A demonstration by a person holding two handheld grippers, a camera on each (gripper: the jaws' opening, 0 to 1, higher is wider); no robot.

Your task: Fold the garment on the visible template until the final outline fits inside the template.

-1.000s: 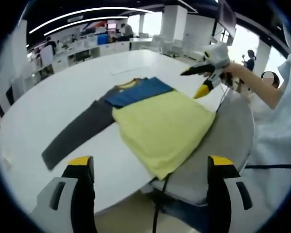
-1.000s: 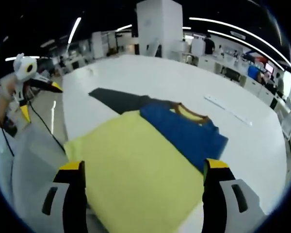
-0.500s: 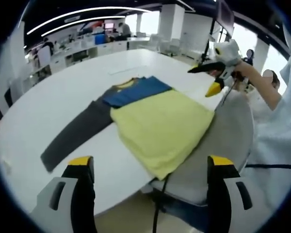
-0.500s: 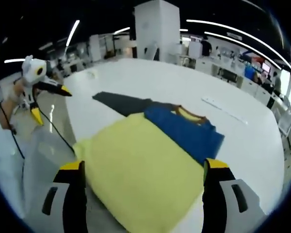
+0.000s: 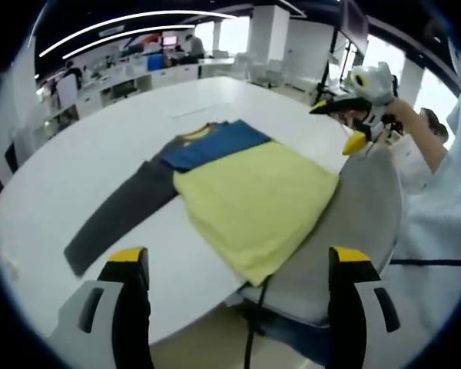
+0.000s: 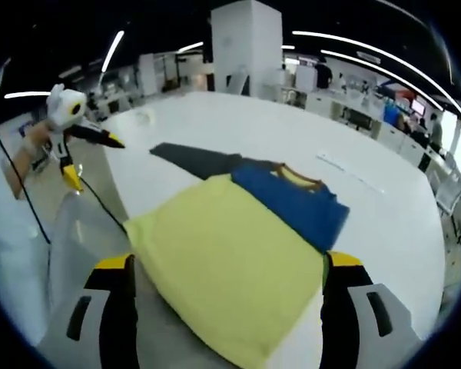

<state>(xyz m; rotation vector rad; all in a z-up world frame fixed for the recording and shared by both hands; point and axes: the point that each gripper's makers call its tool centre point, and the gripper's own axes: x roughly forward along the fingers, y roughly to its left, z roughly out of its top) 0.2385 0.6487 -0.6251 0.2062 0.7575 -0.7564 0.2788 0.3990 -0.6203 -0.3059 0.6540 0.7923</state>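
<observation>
A garment lies on the white table [image 5: 77,161], with its yellow body [image 5: 253,200] folded flat, a blue part with a yellow collar [image 5: 211,144] behind it and a dark grey sleeve [image 5: 115,215] stretched out to one side. My left gripper [image 5: 238,260] hovers open before the table edge, holding nothing. A hand holds my right gripper [image 5: 334,128] up past the yellow body's far corner, jaws apart. In the right gripper view the yellow body [image 6: 230,261], the blue part [image 6: 292,201] and the sleeve [image 6: 196,160] lie ahead of my open right gripper [image 6: 227,265]; the left gripper [image 6: 92,161] hangs off the table.
A grey chair back [image 5: 369,207] stands against the table edge under the yellow corner, also seen as the chair back [image 6: 81,246]. A thin pale strip [image 6: 353,173] lies on the table beyond the collar. Desks and people fill the office behind. A person in white stands at right.
Both grippers have drawn back from the garment. In the left gripper view the right gripper has moved right and up, away from the yellow corner. The garment has not moved.
</observation>
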